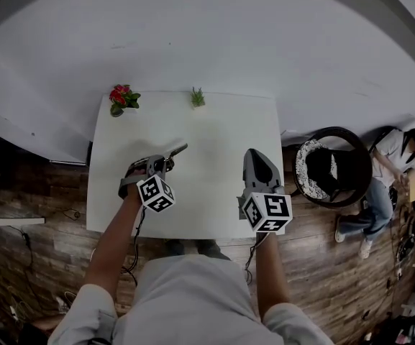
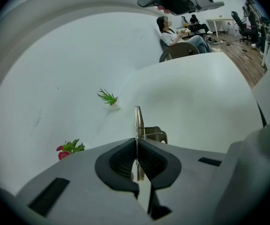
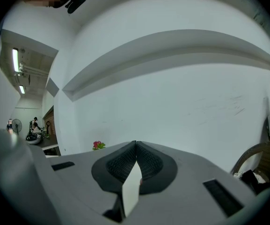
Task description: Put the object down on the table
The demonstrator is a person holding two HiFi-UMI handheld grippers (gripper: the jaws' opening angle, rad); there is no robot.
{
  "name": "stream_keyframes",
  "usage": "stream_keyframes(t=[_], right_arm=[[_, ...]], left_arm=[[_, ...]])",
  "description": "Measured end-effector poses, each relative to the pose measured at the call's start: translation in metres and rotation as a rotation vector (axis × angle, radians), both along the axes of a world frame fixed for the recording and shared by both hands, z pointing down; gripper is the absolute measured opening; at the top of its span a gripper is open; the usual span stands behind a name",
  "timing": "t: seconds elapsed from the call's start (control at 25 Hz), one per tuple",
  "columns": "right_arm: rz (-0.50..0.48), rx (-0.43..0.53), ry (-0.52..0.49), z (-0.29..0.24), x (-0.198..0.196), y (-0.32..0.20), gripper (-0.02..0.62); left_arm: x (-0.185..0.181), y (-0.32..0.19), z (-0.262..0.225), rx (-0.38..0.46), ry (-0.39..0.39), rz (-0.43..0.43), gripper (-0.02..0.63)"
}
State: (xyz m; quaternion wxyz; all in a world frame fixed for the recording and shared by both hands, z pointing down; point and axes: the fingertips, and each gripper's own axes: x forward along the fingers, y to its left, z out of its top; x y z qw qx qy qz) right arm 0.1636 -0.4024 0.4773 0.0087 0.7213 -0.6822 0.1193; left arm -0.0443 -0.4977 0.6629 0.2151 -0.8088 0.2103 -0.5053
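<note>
My left gripper (image 1: 165,159) hovers over the left part of the white table (image 1: 218,124), shut on a thin metal tool (image 1: 179,149) that sticks out ahead of the jaws toward the table's middle. In the left gripper view the tool (image 2: 138,118) shows edge-on as a narrow blade with a bent metal part (image 2: 153,134) beside it, clamped between the black pads (image 2: 123,159). My right gripper (image 1: 259,158) sits over the table's right front, tilted up at the wall; its jaws (image 3: 135,146) are shut with nothing between them.
A red flower in a pot (image 1: 123,98) and a small green plant (image 1: 198,98) stand at the table's far edge. To the right of the table, a round chair (image 1: 334,167) stands on the wooden floor, with a seated person (image 1: 398,160) beyond it.
</note>
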Motion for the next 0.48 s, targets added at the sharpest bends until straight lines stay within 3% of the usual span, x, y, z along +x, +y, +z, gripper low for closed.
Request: stream_keyframes(t=[0.48], right_arm=[[0.003, -0.039, -0.005, 0.015, 0.002, -0.004, 0.009]], left_arm=[[0.008, -0.001, 0.033, 0.0, -0.052, 0.001, 0.021]])
